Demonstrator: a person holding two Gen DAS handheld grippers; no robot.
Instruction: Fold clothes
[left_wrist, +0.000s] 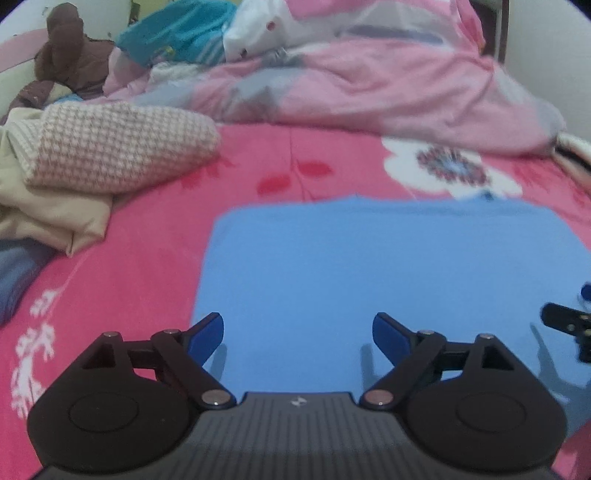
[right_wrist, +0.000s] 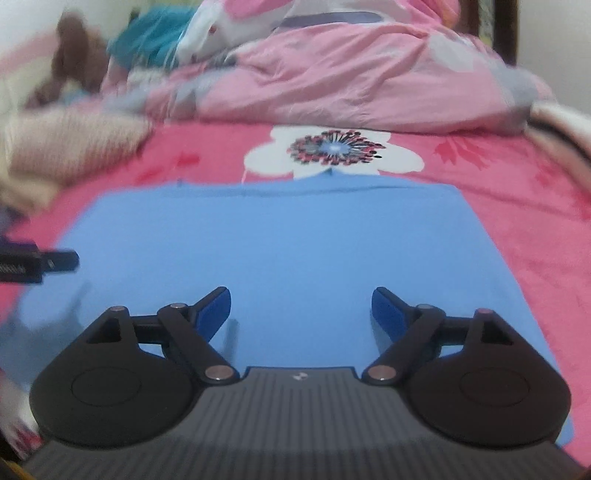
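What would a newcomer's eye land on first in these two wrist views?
First, the flat light-blue folded garment, lying smooth in the middle of the bright pink floral bedsheet, with both grippers above its near edge, fingers spread and empty. Next, the large white flower print just beyond the garment's far edge. Then the rumpled pale-pink quilt heaped at the back, and the checked knit garment at the left.

Open stretch: pink bedsheet (left_wrist: 147, 280) lay bare at centre left, beside the flat blue garment (left_wrist: 369, 266).
Left edge: a clothes heap (left_wrist: 92, 158) blocked it.
Top: the rumpled quilt (left_wrist: 369, 85) walled the far side.
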